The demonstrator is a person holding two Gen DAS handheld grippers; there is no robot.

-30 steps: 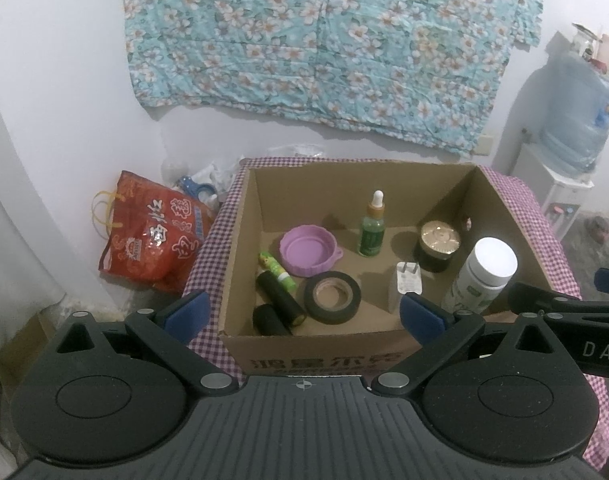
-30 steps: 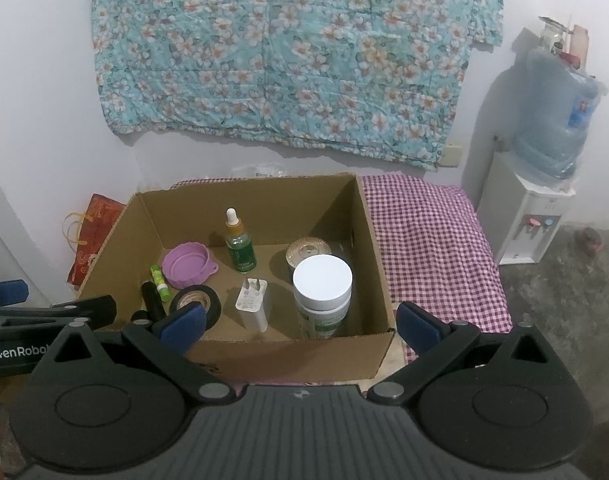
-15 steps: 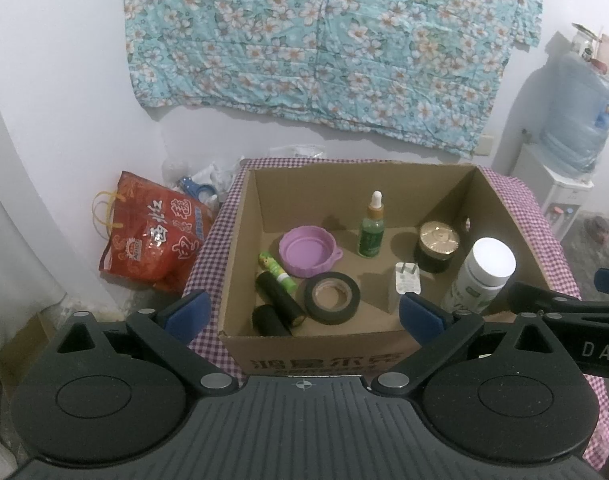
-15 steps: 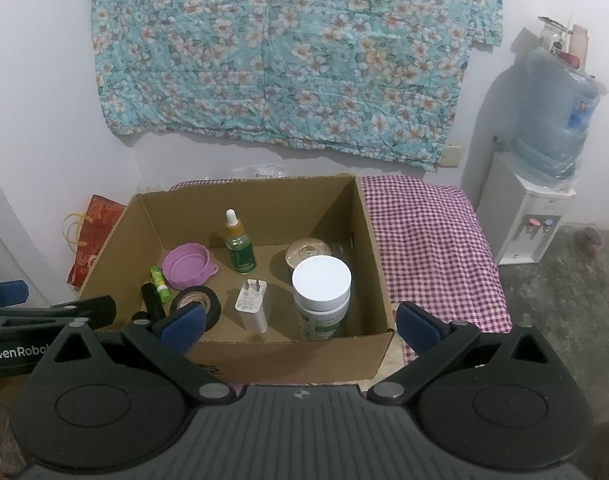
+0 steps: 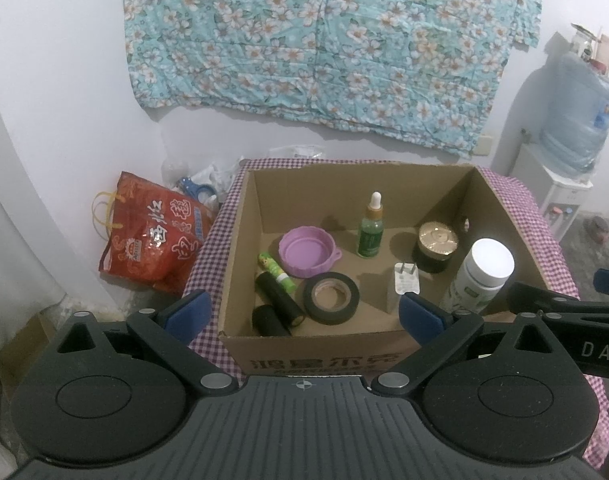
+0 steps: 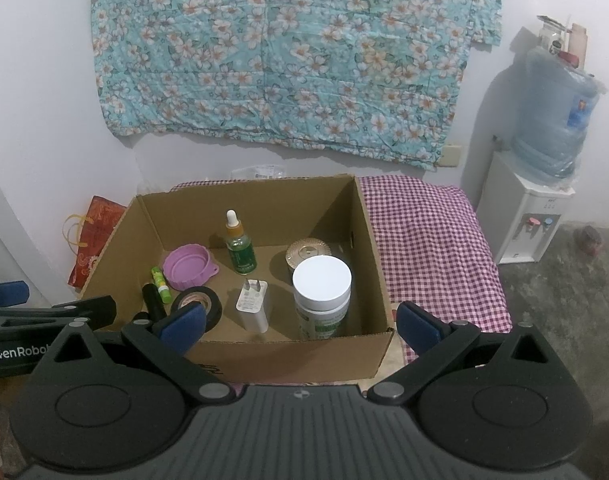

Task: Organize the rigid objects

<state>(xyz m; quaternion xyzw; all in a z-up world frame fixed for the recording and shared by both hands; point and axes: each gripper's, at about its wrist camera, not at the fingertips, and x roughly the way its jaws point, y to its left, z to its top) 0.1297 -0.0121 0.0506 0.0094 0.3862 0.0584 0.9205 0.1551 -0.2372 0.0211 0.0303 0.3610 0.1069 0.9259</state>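
- The left claw (image 5: 302, 310) hangs at the lower centre of its view, blue fingertips (image 5: 188, 309) spread wide and holding nothing, in front of the near wall of the cardboard box (image 5: 316, 354).
- At the lower left of the box floor in the left wrist view lie two black cylinders (image 5: 278, 304) and a green glue stick (image 5: 275, 271), close together.
- Just right of them a purple lid (image 5: 307, 251) sits open side up, with the black tape roll (image 5: 331, 297) flat below it.
- At the middle a green dropper bottle (image 5: 370, 229) stands upright near the back wall; a white charger plug (image 5: 404, 283) stands nearer the front.
- Toward the right sit a dark jar with a gold lid (image 5: 438, 246) and a tall white-capped bottle (image 5: 480, 278) beside the right wall.
- The right claw (image 6: 300, 320) is likewise spread and empty, low in its frame and in front of the box.
- The checked tabletop (image 6: 432, 248) to the right of the box lies bare.
- Judgement: nothing is gripped, so this looks like the pause before a pick, either at the start of the sorting or between items.
- Next move, as I judge it: lower one claw over the near wall and close on an upright item; the white-capped bottle is nearest the right claw, but it stands tight to the wall, so one finger must slip between.
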